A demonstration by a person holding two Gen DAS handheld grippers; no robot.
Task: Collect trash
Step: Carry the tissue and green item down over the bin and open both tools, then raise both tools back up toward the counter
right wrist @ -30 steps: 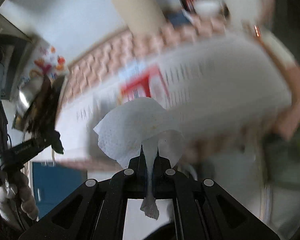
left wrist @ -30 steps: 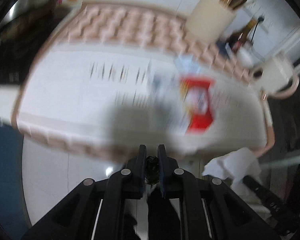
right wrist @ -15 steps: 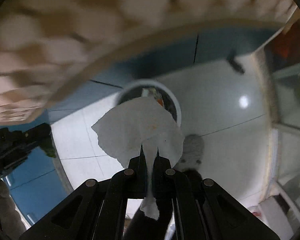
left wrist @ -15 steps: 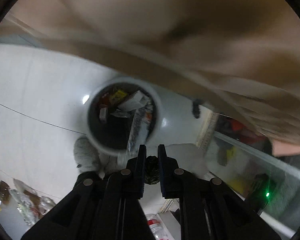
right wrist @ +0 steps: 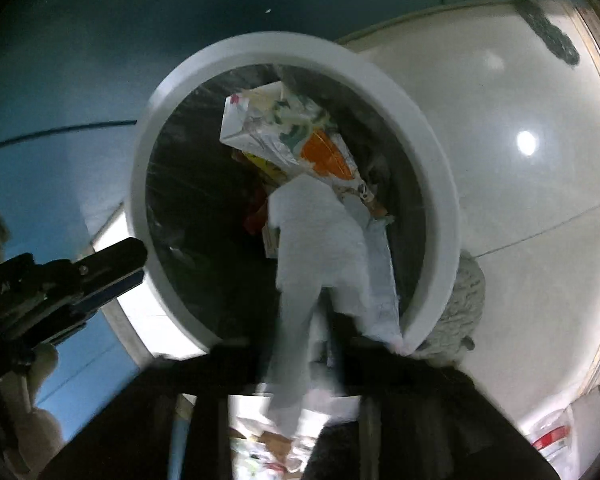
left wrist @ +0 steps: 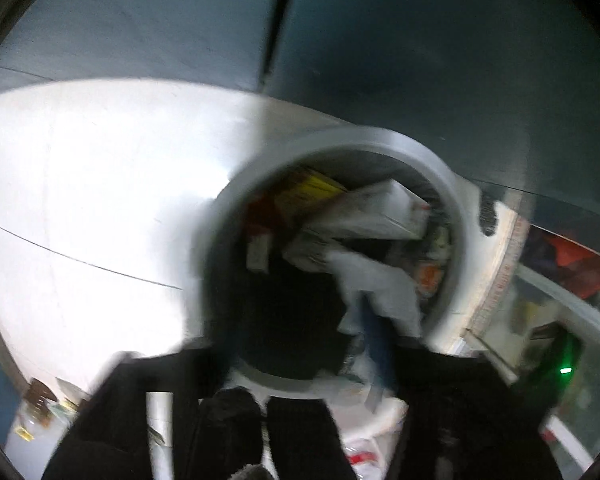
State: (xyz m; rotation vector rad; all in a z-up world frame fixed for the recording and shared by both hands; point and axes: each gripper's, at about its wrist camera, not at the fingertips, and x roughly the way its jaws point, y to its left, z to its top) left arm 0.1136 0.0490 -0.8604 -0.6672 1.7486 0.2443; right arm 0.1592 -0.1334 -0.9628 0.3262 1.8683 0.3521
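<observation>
The floor (right wrist: 520, 200) is white and shiny. It is the biggest thing here.

On it stands the round bin (right wrist: 260, 46) w/ a white rim. It is already pretty full of trash. A big box (right wrist: 268, 128) w/ an orange patch lies near the far edge of the bin.

Both claws are right over the bin, pointing down into it.

The L claw (right wrist: 138, 266) is at the bin's left edge. Its jaws have just been opening and now stand apart. I see nothing btwn them, but its own view is blurry, so the little scrap may have dropped in. Can't say for sure.

The R claw (right wrist: 300, 352) is at the near edge of the bin. Its jaws have just been opening too and are apart, not squeezing. The white paper towel (right wrist: 316, 240) hangs loose btwn them. Its top lies over the trash in the middle of the bin and its tail trails back thru the jaws.

So I think this load is almost done: the towel has to slip all the way in. Then go get more trash, if any is left. That can't be seen from here.
</observation>
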